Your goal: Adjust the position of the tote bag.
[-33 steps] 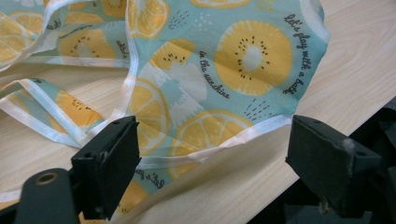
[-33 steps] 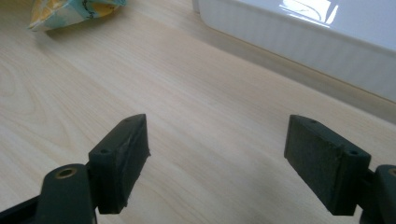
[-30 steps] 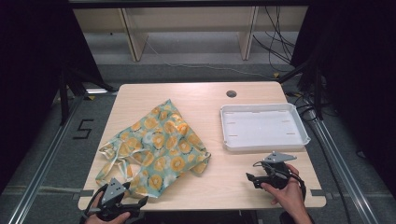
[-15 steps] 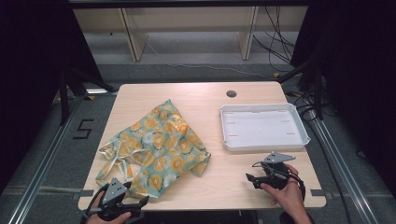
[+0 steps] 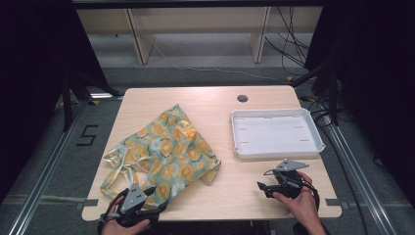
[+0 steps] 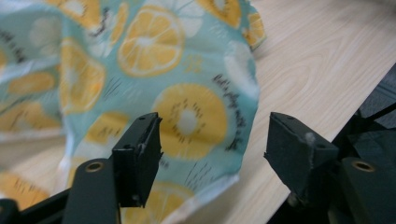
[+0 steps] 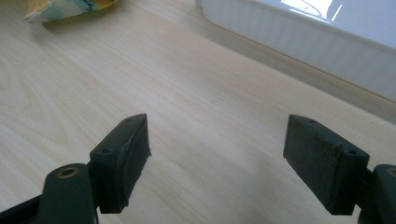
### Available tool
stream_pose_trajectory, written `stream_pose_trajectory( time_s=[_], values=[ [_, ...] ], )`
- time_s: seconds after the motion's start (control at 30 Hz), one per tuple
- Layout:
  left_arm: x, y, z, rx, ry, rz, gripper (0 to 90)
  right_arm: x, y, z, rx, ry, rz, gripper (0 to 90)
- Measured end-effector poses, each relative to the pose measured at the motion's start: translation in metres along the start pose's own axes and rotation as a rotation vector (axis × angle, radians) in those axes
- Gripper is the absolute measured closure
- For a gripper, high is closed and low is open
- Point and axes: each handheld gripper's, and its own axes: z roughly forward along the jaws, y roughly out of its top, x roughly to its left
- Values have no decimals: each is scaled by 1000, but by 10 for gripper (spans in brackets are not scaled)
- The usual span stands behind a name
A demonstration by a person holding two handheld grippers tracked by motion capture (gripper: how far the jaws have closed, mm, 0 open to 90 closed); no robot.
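Wooden and pale, the table (image 5: 215, 105) holds a soft cloth bag (image 5: 164, 149) and a white tray (image 5: 276, 133). The bag is blue-green with yellow orange slices printed on it, and it lies crumpled on the left half of the table, reaching down to the near edge. The tray sits on the right half, well apart from the bag. 2 hands come in from the bottom, and each one holds a gripper. The left gripper (image 5: 133, 203) is at the near edge, right at the bottom corner of the bag, and its 2 black fingers (image 6: 137, 156) are spread wide with the cloth lying past them and nothing held. The right gripper (image 5: 280, 182) sits just in front of the tray, and its fingers (image 7: 122, 158) are also wide apart over bare wood, holding nothing.
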Motion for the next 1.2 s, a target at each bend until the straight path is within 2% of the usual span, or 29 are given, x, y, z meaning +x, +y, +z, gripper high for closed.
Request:
stream_pose_trajectory(
  time_s=[0.03,0.1,0.17,0.2,0.3,0.37,0.43,0.47,0.5,0.53,0.57,0.7,0.73,0.9,0.93,0.97,1.0,1.07,1.1,1.13,1.17,1.2],
  values=[
    [-4,2,5,-15,-7,-14,363,0,0,0,-9,-6,3,235],
    [-4,7,10,10,0,24,363,1,0,0,-1,-1,6,236],
    [-4,9,15,19,3,31,363,1,0,0,-1,-4,2,238],
    [-5,10,18,8,7,15,362,2,0,-1,12,2,25,239],
    [-5,12,25,52,19,52,366,1,-1,1,-4,-2,-5,240],
    [-5,13,29,69,5,99,505,1,0,0,8,2,-2,242],
    [-7,15,35,63,3,94,597,1,0,1,0,0,-4,244],
    [-7,15,35,63,3,94,711,1,0,1,0,0,-4,244],
    [-7,16,37,83,4,144,711,3,0,0,4,5,17,245],
    [-8,17,38,91,-5,159,788,2,0,-1,10,5,24,245],
    [-10,17,42,63,-9,140,859,2,0,-1,11,4,22,245],
    [-18,22,51,77,-39,170,880,2,0,-1,12,4,26,247],
    [-24,26,58,90,-51,188,881,3,0,-1,11,6,23,249],
    [-35,36,75,100,-89,196,875,3,1,-2,3,10,21,250],
    [-36,39,78,116,-102,216,874,2,1,-1,-5,4,-2,251],
    [-39,42,82,110,-104,204,872,2,1,0,-21,2,-5,252],
    [-41,45,85,126,-111,216,865,3,1,-1,-12,7,15,253],
    [-48,51,93,117,-121,202,849,2,2,0,-25,13,-17,253],
    [-50,54,95,119,-118,206,838,4,2,0,-30,11,1,254],
    [-53,57,98,121,-128,207,834,4,3,0,-28,21,-16,255],
    [-56,59,100,116,-124,212,821,7,5,0,-22,25,4,255],
    [-58,62,100,121,-135,211,790,7,5,1,-36,27,-25,255]
  ],
)
